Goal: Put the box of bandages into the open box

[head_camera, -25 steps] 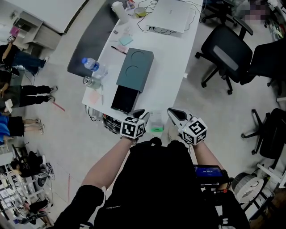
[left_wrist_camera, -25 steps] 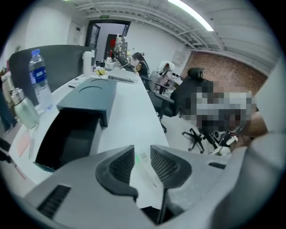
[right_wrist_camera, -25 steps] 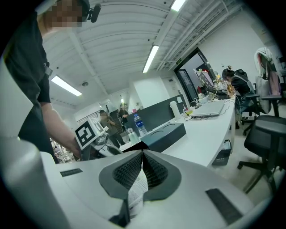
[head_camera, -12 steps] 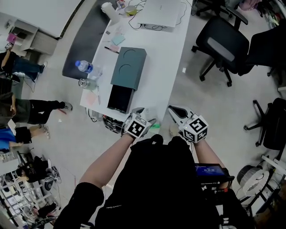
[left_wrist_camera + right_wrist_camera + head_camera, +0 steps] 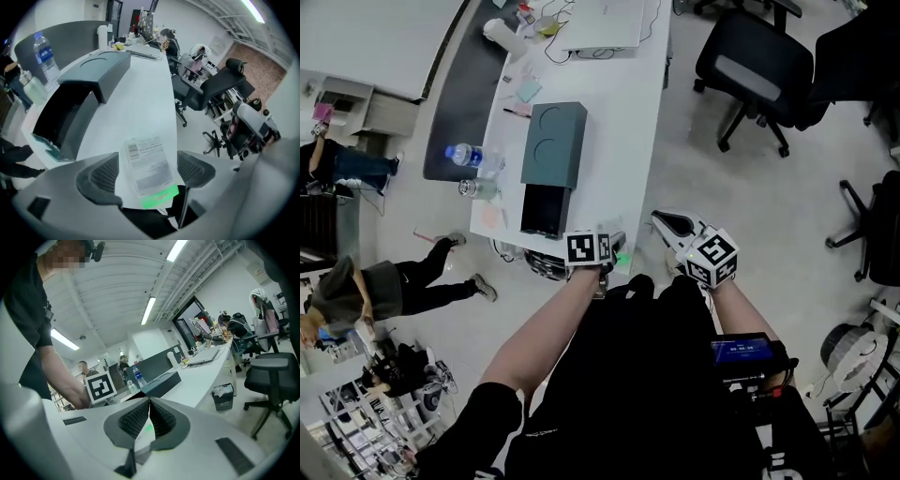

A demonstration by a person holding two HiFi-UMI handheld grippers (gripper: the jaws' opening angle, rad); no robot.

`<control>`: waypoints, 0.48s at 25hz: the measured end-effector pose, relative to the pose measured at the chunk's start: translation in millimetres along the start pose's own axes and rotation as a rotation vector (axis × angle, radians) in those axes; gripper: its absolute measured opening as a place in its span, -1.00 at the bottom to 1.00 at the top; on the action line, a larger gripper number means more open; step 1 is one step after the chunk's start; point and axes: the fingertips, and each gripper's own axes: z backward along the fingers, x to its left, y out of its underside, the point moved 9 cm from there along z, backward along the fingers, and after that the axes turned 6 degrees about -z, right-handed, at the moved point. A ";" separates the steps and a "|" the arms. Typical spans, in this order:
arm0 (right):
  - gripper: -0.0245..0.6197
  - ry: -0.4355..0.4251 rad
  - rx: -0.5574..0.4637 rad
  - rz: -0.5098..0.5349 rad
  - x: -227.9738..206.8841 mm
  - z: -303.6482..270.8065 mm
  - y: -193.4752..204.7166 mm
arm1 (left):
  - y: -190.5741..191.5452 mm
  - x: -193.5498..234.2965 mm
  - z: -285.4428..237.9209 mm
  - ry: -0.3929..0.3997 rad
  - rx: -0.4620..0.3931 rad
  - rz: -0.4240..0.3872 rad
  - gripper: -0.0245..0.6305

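The box of bandages (image 5: 149,169), white with a printed label and a green strip, lies flat at the near edge of the white table (image 5: 619,122). My left gripper (image 5: 149,159) points steeply down over it. Its jaws have just been opening and stand wide on both sides of the box, with the pads clear of it. In the head view the left gripper (image 5: 607,251) hides most of the bandage box (image 5: 623,260). The open black box (image 5: 546,208) lies just left of it, with its teal lid (image 5: 553,145) behind. My right gripper (image 5: 663,218) is shut and empty, off the table's right edge.
A water bottle (image 5: 461,156) and a smaller glass bottle (image 5: 478,188) stand at the table's left edge. A laptop (image 5: 600,23) and small items lie at the far end. Black office chairs (image 5: 750,70) stand on the floor to the right. People stand at the left.
My left gripper has tipped downward and settled over the bandage box, with its jaws now wide apart. The right gripper has drifted slightly. The bandage box has stayed at the table's edge.
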 end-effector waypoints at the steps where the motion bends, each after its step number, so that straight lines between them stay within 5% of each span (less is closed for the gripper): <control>1: -0.84 0.000 -0.005 0.001 -3.6 2.5 -1.6 | 0.4 -2.2 -2.8 -0.021 0.006 0.008 0.24; 12: -0.84 0.012 -0.025 -0.028 -27.9 29.0 -8.6 | 0.0 -21.3 -21.6 -0.153 0.081 0.072 0.14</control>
